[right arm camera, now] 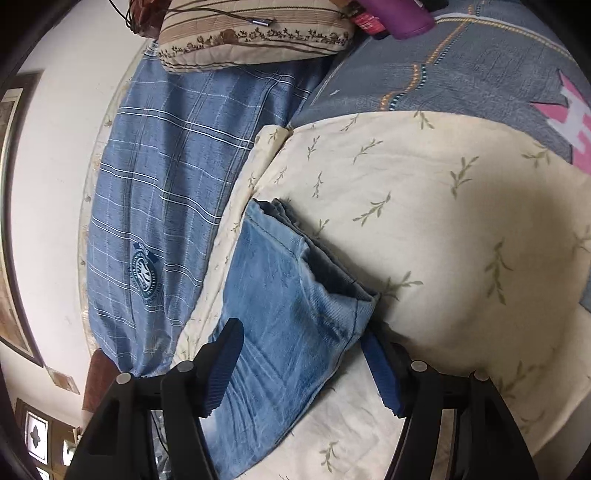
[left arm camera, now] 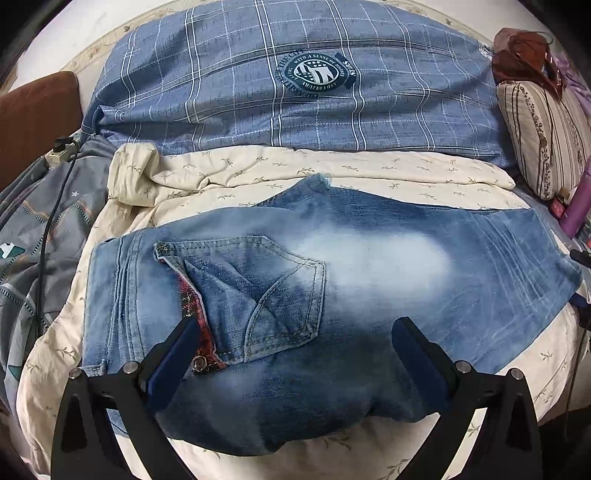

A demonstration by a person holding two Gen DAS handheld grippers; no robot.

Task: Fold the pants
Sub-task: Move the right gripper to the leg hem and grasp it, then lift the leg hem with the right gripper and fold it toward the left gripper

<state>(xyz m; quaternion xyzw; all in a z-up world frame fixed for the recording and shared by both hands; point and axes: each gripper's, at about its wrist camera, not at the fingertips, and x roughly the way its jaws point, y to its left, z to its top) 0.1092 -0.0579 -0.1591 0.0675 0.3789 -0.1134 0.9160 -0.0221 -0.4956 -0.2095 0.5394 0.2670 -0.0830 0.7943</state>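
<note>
Faded blue jeans (left arm camera: 369,258) lie folded across a cream quilt (left arm camera: 258,173), back pocket (left arm camera: 273,295) facing up. My left gripper (left arm camera: 295,328) hovers open over the seat area, one finger (left arm camera: 184,332) by the red pocket lining, the other (left arm camera: 406,332) on plain denim. In the right wrist view the folded leg end (right arm camera: 288,295) runs up between my right gripper's (right arm camera: 299,339) fingers. They stand apart: one pad (right arm camera: 225,354) is over the denim, the other (right arm camera: 376,365) just beside its corner. No pad pinches cloth.
A blue checked duvet (left arm camera: 332,92) lies behind the quilt. A striped cushion (left arm camera: 543,136) and a purple bottle (right arm camera: 399,18) sit past the leg end. A grey patterned sheet (left arm camera: 44,229), a power strip (left arm camera: 59,155) and a black cable (left arm camera: 48,229) are at the waistband side.
</note>
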